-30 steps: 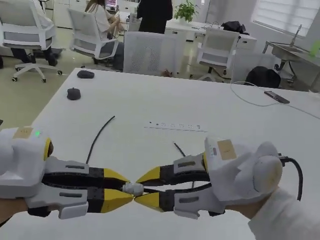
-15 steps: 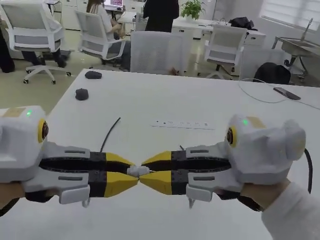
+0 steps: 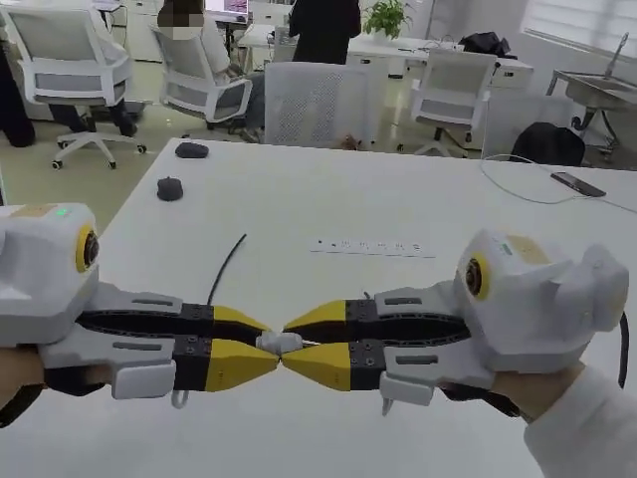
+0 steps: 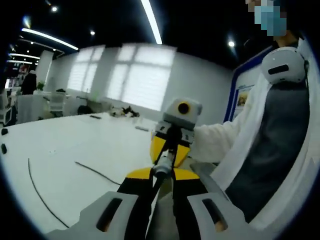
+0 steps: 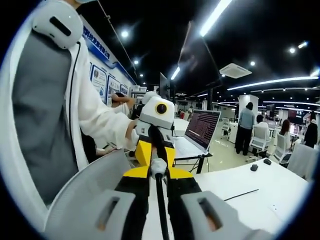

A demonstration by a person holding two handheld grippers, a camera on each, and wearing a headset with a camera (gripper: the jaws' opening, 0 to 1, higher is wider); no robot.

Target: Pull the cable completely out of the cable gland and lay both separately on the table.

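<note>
Cable gland (image 3: 270, 344) held above white office table (image 3: 398, 204).

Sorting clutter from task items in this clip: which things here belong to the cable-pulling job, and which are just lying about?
Job: cable gland, shut in the left gripper; cable, shut in the right gripper, running to the gland; table.

Lying about: mouse; second mouse; phone; white strip; loose black cable on the table, seemingly a separate one.
</note>
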